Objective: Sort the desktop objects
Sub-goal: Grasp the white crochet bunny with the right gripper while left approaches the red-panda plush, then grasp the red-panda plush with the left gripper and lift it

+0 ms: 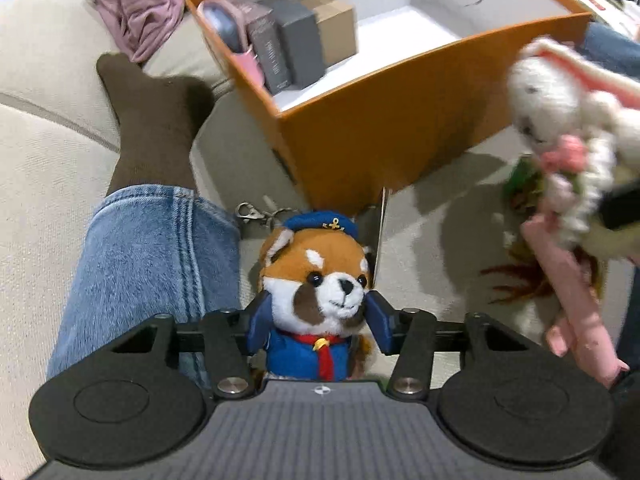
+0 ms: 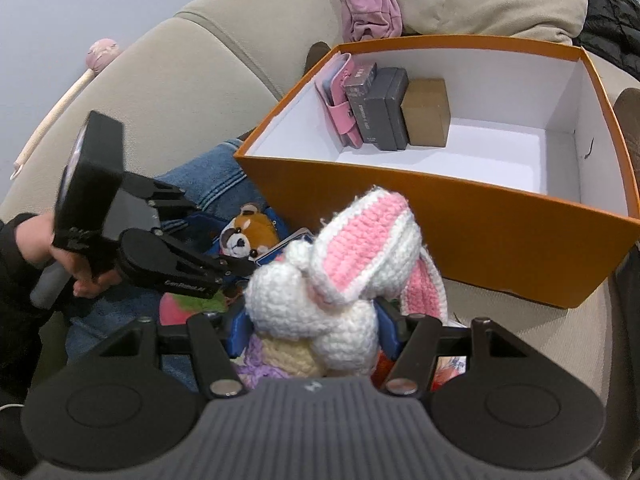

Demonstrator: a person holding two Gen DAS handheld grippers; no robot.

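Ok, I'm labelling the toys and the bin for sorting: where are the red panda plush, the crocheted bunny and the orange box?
red panda plush (image 1: 320,276), left wrist view, on its face.
crocheted bunny (image 2: 320,312), right wrist view, on its white body.
orange box (image 2: 460,232), right wrist view, on its near outer wall.

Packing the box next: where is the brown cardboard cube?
In the right wrist view, the brown cardboard cube stands inside the orange box, by its far wall, right of the grey case.

Sailor-suited red panda plush (image 1: 316,300) upright beside crocheted bunny (image 2: 332,300), before orange box (image 2: 460,232).
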